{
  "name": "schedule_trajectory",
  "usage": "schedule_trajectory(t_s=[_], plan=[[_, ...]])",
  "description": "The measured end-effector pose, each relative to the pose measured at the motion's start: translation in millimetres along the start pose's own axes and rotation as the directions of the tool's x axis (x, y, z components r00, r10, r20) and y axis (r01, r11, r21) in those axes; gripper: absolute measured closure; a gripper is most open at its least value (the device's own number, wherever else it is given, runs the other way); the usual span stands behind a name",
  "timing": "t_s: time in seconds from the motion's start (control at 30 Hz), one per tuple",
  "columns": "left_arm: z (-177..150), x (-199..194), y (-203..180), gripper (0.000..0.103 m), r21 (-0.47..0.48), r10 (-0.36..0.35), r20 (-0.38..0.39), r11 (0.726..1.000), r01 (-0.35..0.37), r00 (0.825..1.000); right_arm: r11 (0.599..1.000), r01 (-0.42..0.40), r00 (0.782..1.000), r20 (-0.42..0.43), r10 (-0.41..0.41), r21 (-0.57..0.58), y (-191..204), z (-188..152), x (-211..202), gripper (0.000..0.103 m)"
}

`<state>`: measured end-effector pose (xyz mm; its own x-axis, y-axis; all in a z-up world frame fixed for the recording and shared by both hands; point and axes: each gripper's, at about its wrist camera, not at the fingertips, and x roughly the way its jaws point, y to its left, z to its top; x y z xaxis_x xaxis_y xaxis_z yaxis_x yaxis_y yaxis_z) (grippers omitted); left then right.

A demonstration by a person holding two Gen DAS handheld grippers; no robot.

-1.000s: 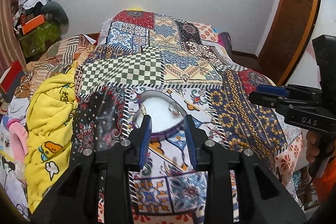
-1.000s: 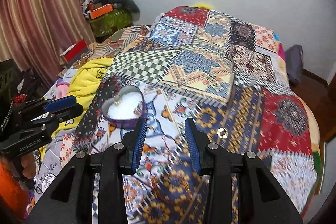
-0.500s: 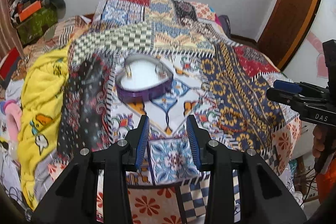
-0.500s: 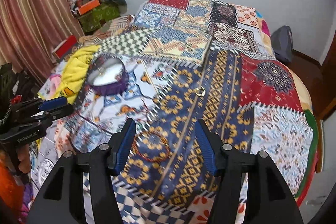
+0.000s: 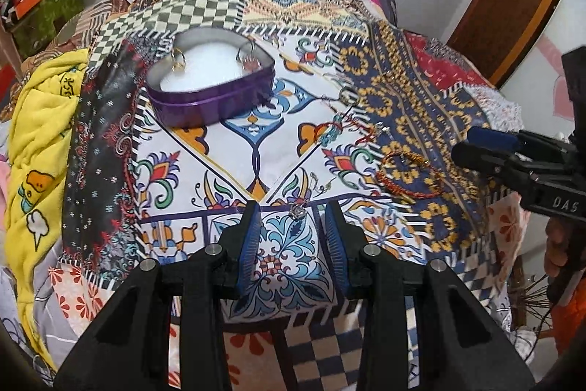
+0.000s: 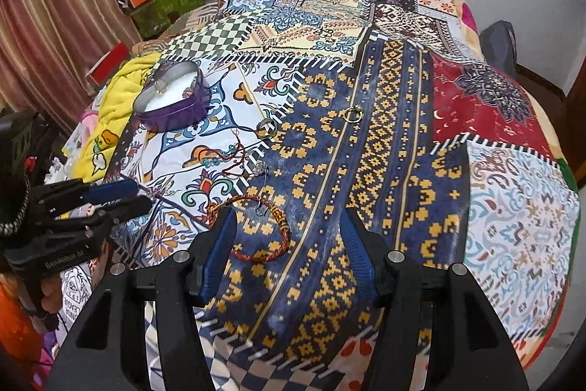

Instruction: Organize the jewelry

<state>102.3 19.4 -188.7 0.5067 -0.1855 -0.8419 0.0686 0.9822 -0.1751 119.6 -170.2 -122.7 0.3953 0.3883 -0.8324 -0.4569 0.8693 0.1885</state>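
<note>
my left gripper (image 5: 293,226): fingers parted a moderate way, nothing between them, low centre of the left wrist view, hanging just over a small silver ring (image 5: 297,212) on the patchwork bedspread (image 5: 256,171).
my right gripper (image 6: 289,240): spread wide, empty, low centre of the right wrist view, its left finger beside the red-and-gold braided bracelet (image 6: 262,229).
purple box (image 5: 212,90): heart-shaped tin with white padding, upper left of the left wrist view; two pieces already lie on the padding near its far rim.
loose pieces: a beaded red-thread bracelet (image 6: 223,158) at centre left, a wide silver band (image 6: 266,128) above it, a gold ring (image 6: 352,114) at upper centre, well apart from the box.
step in hand: i judge i am lining up on the braided bracelet (the nearest piece to the right fingers).
how to do it well: bring one finger inside the loop and one outside, pinch the cord only, keep off the cloth so the bedspread does not lift with it, then carry it to the box and let go over the bare padding.
</note>
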Motion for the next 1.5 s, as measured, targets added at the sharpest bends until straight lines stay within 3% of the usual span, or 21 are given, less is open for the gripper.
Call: schedule_trajectory(t_s=[0.23,0.47,0.63,0.8,1.2,1.5], plan=[[-1,8,-2,0.079,0.02,0.013,0.023,1.0,-0.014,1.0,1.0,-0.019,1.0,-0.024,0.019,-0.001,-1,11,22,0.05],[1,12,1,0.094,0.028,0.007,0.027,1.0,-0.008,1.0,0.999,-0.044,0.996,-0.074,0.042,-0.021,2,21,46,0.066],[2,12,3,0.094,0.012,-0.01,0.034,1.0,0.01,0.999,0.997,-0.029,0.995,-0.094,0.022,-0.071,10,25,59,0.074],[3,14,3,0.094,0.011,-0.01,0.041,1.0,0.009,0.999,0.995,-0.01,0.997,-0.082,0.002,-0.099,14,28,63,0.093],[9,7,5,0.094,-0.014,-0.018,0.056,1.0,0.018,0.998,0.997,-0.012,0.999,-0.036,0.009,-0.071,8,30,43,0.094],[21,-23,5,0.094,-0.02,0.0,0.142,1.0,0.002,0.99,0.997,-0.001,0.998,0.063,0.006,-0.078,13,40,5,0.094]])
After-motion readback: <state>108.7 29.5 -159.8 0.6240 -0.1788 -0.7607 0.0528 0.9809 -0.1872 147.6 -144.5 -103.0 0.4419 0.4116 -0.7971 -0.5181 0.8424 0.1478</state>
